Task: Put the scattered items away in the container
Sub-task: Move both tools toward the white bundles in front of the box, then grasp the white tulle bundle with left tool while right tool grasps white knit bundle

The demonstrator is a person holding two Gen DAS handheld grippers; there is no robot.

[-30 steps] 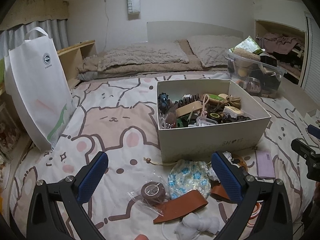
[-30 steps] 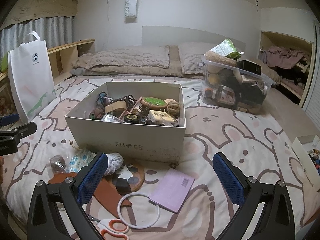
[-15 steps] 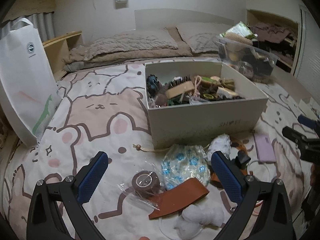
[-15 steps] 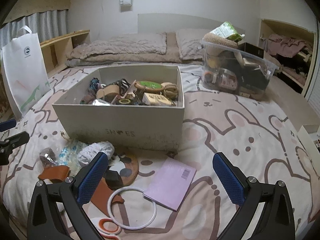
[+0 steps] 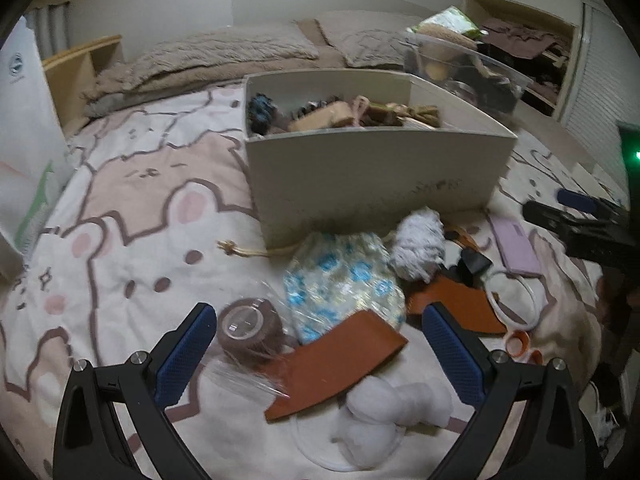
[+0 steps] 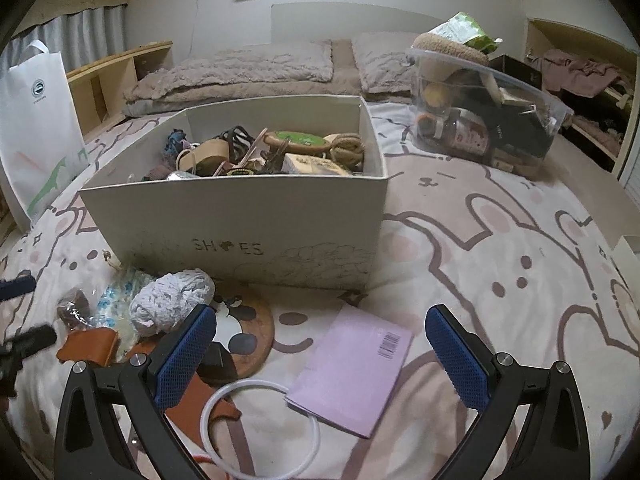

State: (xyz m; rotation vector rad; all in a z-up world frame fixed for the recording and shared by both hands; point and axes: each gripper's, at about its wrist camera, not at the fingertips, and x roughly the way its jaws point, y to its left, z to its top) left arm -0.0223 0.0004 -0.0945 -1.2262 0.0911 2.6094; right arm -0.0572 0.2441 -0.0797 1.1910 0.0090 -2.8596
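A pick-up is being lined up, by my reading, with nothing lifted yet. Before the shoebox [image 5: 372,184] on the bed [image 5: 132,216], the left tongs [image 5: 316,344] hang spread wide and empty over a brown tape roll [image 5: 248,330], a leather strip [image 5: 336,364] and a flowered pouch [image 5: 344,284]. Further right before the box, the right tongs [image 6: 320,350], likewise spread and empty, frame a purple booklet [image 6: 352,366] beside a white ring [image 6: 260,428]. Next: lower onto one item and clench.

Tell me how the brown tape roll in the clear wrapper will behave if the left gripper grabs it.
The tape roll looks round and firm, so it may roll if nudged. Its loose clear wrapper probably makes it slippery and crinkly. It seems light.
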